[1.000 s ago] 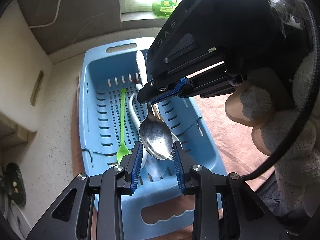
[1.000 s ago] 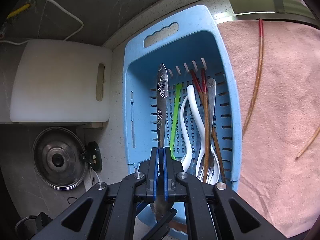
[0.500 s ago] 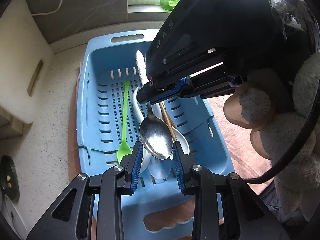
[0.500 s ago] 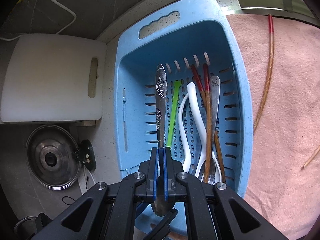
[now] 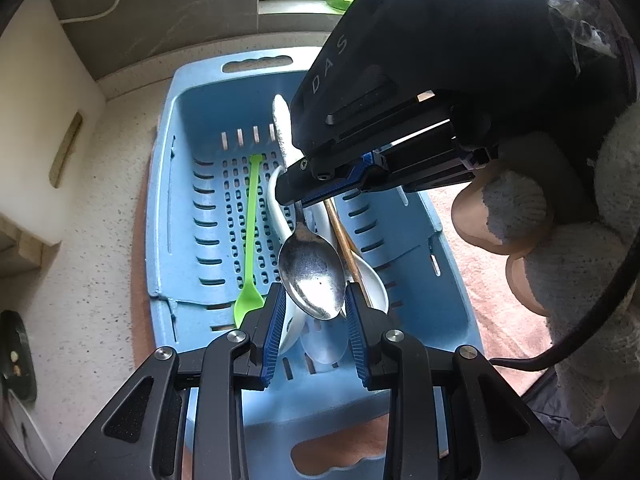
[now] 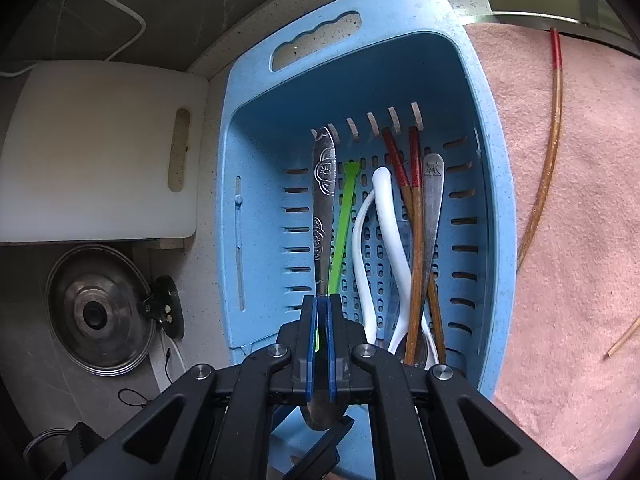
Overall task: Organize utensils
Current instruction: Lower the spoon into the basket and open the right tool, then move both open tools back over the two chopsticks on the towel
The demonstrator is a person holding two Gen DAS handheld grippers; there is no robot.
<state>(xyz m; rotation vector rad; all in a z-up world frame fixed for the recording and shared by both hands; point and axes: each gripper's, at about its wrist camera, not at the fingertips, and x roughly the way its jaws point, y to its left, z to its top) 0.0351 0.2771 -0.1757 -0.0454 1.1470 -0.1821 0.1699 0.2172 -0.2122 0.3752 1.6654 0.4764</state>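
Steel engraved-handle spoon (image 5: 312, 276) hangs over the pale blue slotted basket (image 6: 492, 208), handle aimed at its far wall; right gripper (image 6: 320, 344) clamps the neck, left gripper (image 5: 314, 312) pinches the bowl.

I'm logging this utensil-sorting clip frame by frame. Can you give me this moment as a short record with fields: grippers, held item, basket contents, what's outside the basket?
right gripper: shut on the metal spoon, at its handle
left gripper: shut on the same spoon, pads against the bowl's edges
spoon position: held above the blue basket
in basket: green spoon, white spoons, red-tipped chopsticks, another metal utensil
outside basket: one chopstick on the pink cloth; white cutting board; pot lid
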